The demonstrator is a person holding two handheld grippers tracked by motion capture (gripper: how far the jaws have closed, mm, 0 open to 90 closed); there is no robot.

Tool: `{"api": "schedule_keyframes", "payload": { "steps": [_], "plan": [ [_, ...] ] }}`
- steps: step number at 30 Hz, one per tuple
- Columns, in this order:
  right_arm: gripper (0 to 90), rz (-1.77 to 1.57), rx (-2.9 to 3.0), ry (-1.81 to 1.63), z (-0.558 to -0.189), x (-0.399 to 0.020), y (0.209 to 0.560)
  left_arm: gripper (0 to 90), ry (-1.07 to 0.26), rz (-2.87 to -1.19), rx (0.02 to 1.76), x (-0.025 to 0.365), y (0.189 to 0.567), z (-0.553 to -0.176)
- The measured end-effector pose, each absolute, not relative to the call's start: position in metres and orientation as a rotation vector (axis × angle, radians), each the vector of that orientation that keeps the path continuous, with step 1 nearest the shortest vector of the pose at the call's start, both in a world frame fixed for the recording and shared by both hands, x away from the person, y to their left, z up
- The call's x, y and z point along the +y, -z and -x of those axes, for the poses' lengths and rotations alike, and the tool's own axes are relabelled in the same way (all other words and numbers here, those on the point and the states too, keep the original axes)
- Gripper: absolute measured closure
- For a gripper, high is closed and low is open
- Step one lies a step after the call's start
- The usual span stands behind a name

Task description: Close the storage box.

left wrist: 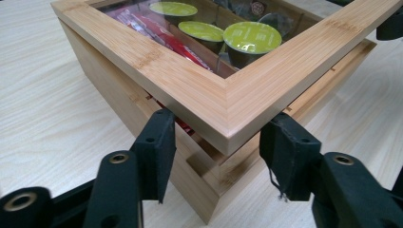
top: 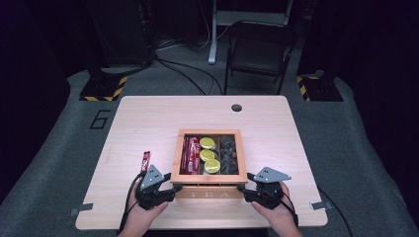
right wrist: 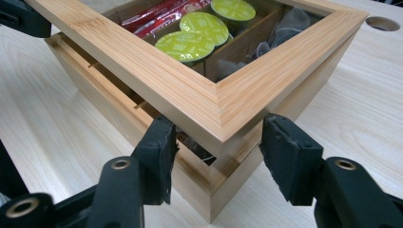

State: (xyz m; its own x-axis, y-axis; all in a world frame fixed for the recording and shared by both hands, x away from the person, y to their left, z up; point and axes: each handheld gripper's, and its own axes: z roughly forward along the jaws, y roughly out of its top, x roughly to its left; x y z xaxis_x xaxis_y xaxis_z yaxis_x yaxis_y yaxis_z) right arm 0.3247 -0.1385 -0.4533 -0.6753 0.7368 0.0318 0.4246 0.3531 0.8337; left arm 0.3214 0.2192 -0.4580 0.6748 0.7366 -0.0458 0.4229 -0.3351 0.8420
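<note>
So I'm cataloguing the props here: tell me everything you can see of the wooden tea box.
The tea box is light bamboo-like wood, square, with "TEA" on its front wall. Its framed glass lid sits slightly raised above the base at the near corners. Through the glass show red sachets, three green-topped capsules and dark packets in separate compartments. It stands on the table's near half. The left tongs and right tongs each straddle a front lid corner.

The wooden box (top: 209, 183) blocks the near middle of the surface (top: 143, 118), its lid (left wrist: 190, 90) raised a crack. A red sachet (top: 145, 160) lies just left of it; the far surface is bare except a cable hole (top: 236, 107)
</note>
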Motion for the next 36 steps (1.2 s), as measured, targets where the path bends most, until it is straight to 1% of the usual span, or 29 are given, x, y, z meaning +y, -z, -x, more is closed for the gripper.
{"api": "schedule_keyframes", "payload": {
  "steps": [4,14,19,24,28,30,31,32,34,36],
  "plan": [
    [44.1,-1.015,2.295,-1.226,-0.327,-0.137,0.457,42.5,-0.414,-1.986,0.911,0.217,0.462,-0.323],
    [43.3,-1.021,2.327,-1.192,-0.328,-0.135,0.461,42.0,-0.408,-2.019,0.907,0.215,0.466,-0.323],
    [41.8,-1.037,2.343,-1.176,-0.328,-0.133,0.463,38.1,-0.418,-2.041,0.909,0.213,0.468,-0.324],
    [41.5,-1.023,2.356,-1.169,-0.329,-0.133,0.464,37.0,-0.416,-2.048,0.905,0.213,0.468,-0.324],
    [39.3,-1.023,2.374,-1.153,-0.330,-0.132,0.465,32.2,-0.416,-2.064,0.910,0.211,0.470,-0.325],
    [36.2,-1.024,2.380,-1.130,-0.330,-0.131,0.466,29.1,-0.402,-2.085,0.911,0.210,0.471,-0.326],
    [33.9,-1.022,2.382,-1.123,-0.330,-0.131,0.466,27.8,-0.419,-2.088,0.919,0.208,0.473,-0.326],
    [33.4,-1.011,2.400,-1.110,-0.331,-0.130,0.467,26.8,-0.411,-2.105,0.917,0.208,0.473,-0.327],
    [30.2,-1.014,2.414,-1.084,-0.331,-0.129,0.468,23.5,-0.415,-2.106,0.923,0.208,0.474,-0.328],
    [28.8,-1.011,2.411,-1.084,-0.331,-0.129,0.468,21.2,-0.386,-2.088,0.932,0.208,0.473,-0.328]
  ]
}}
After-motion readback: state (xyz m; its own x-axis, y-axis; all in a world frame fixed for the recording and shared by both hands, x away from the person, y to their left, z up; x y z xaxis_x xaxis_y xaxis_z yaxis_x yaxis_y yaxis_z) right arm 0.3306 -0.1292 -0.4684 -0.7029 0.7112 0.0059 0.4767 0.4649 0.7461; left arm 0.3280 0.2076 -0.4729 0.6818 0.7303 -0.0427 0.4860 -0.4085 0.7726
